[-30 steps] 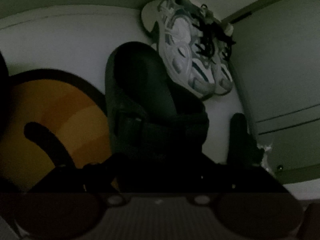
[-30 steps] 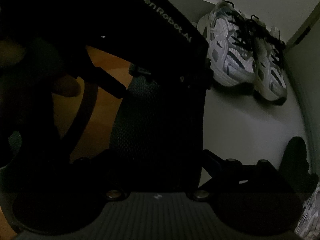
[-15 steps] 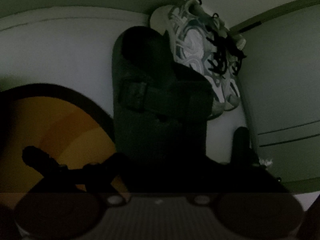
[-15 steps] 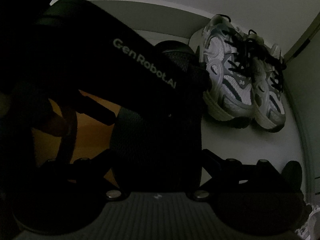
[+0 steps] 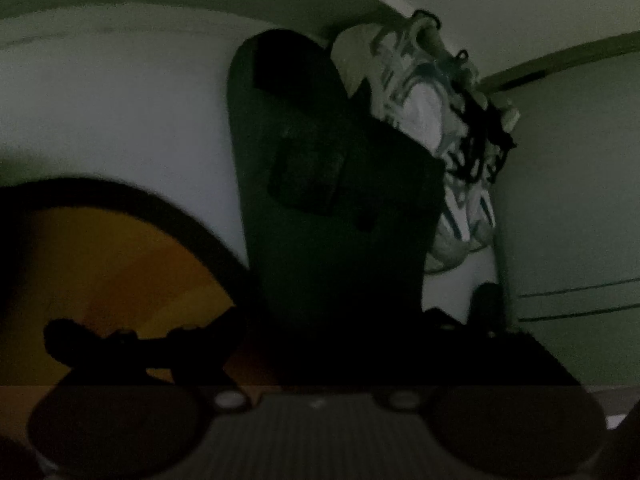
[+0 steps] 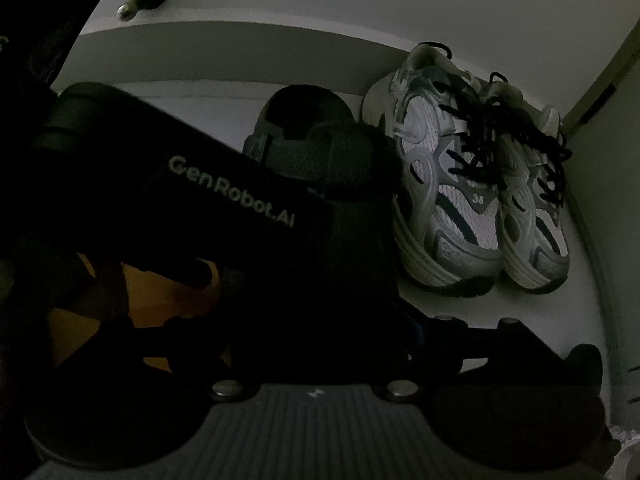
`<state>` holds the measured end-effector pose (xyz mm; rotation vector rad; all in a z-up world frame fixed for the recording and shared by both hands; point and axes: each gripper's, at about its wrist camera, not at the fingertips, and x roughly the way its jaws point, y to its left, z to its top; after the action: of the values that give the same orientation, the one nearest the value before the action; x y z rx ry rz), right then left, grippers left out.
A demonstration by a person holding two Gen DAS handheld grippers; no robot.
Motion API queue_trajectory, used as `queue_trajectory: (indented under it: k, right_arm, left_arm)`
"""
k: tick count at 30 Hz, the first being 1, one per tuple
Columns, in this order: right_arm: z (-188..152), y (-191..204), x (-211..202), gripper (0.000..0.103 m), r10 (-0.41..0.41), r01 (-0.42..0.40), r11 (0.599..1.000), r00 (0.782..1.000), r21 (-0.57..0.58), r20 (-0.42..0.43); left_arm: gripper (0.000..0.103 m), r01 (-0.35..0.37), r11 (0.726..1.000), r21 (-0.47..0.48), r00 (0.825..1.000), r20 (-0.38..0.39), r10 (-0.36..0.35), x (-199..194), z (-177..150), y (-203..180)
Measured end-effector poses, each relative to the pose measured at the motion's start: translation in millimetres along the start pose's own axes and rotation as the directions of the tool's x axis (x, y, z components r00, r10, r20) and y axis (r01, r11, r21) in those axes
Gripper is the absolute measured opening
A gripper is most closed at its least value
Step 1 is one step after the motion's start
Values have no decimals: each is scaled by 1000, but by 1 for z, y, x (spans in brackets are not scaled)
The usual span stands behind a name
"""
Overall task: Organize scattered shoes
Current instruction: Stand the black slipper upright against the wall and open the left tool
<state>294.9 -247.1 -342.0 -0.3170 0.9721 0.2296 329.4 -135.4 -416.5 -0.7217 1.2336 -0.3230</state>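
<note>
A dark strapped sandal (image 5: 332,184) lies lengthwise on the white shelf floor (image 5: 120,120), its heel end far from me. Its right side hides part of a white and grey sneaker pair (image 5: 448,152) with black laces. My left gripper (image 5: 268,316) straddles the sandal's near end, open, with both fingers spread well clear of its sides. In the right wrist view the pair of sneakers (image 6: 472,200) stands against the back wall, and a dark mesh shoe (image 6: 336,168) is just left of it. My right gripper (image 6: 332,320) is open around that dark shape. The left gripper's body (image 6: 224,192) crosses the left side.
An orange floor patch (image 5: 120,272) with a dark curved border lies left of the shelf. A cabinet side wall (image 5: 568,200) closes in right of the sneakers. A metal peg (image 6: 136,0) sticks out of the panel overhead. The light is very dim.
Both grippers pushed deeper toward the back wall, and the dark sandal now reaches up beside the sneakers. The fingers of both grippers have swung wider apart.
</note>
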Motion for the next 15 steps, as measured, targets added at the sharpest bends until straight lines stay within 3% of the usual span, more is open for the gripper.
queue_trajectory:
  k: [7, 15]
  right_arm:
    - [10, 2, 6, 86, 5, -5, 1000, 1000, 18, 20]
    - [-12, 4, -2, 91, -30, 32, 995, 999, 91, -21]
  left_arm:
    - [83, 7, 1000, 17, 1000, 8, -7, 3, 13, -1]
    - [82, 3, 1000, 28, 1000, -7, -3, 3, -3, 2]
